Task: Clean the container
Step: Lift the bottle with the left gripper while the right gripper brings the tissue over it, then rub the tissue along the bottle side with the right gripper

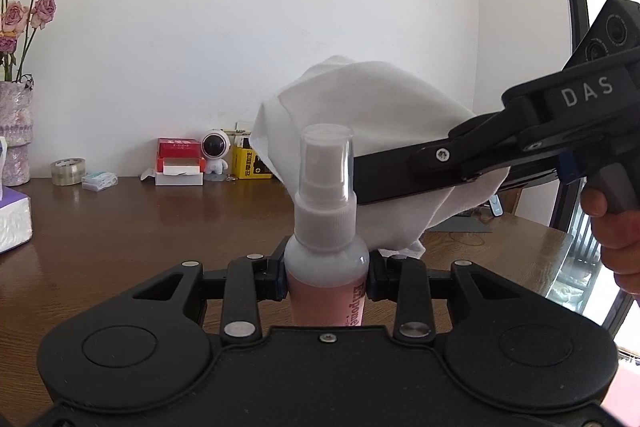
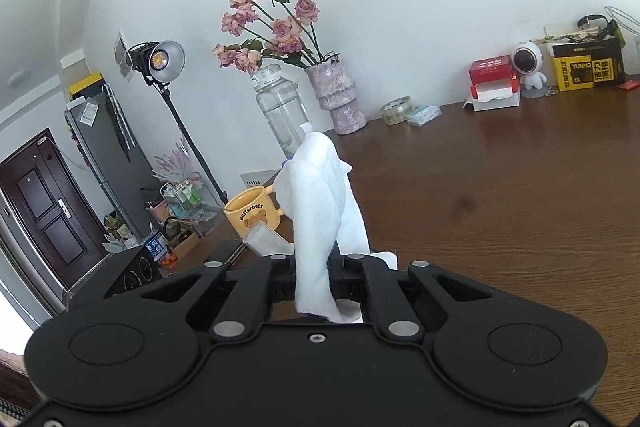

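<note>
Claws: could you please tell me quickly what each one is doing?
Left claw: closed on the spray bottle.
Right claw: closed on the white cloth.

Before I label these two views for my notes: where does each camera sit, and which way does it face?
Left wrist: sits on the left tongs, facing the back wall; they clamp a spray bottle; the right tongs, a hand and the white cloth show.
Right wrist: sits on the right tongs holding the cloth, facing the vase of roses and yellow mug.
Shared: cloth, brown table, astronaut figure.
</note>
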`<act>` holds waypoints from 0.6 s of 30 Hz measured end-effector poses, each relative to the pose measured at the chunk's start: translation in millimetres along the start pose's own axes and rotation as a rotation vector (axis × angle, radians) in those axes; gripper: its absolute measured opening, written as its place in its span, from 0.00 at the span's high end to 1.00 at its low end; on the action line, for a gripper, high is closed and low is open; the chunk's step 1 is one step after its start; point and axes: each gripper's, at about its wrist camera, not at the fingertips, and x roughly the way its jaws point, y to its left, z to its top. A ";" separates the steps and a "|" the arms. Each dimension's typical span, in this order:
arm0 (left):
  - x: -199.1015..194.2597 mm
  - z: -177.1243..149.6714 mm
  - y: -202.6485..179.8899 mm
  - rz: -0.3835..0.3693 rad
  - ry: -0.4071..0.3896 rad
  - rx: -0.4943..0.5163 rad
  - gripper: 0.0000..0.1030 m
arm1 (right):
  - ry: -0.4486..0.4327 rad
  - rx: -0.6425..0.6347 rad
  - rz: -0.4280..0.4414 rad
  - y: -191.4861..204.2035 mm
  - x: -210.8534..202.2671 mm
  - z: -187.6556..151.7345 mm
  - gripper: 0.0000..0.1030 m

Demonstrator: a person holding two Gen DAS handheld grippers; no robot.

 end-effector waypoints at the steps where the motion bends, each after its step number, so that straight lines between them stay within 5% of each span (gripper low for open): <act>1: 2.5 -0.7 0.2 0.005 0.022 0.004 0.67 | 0.002 0.004 -0.002 -1.5 1.1 -0.5 0.94; 9: 30.9 -14.9 5.3 0.068 0.177 0.039 0.67 | 0.002 0.116 -0.087 -39.2 7.9 -17.0 0.94; 18: 37.9 -26.2 11.5 0.094 0.241 0.061 0.67 | 0.037 0.178 -0.096 -59.5 22.1 -35.1 0.94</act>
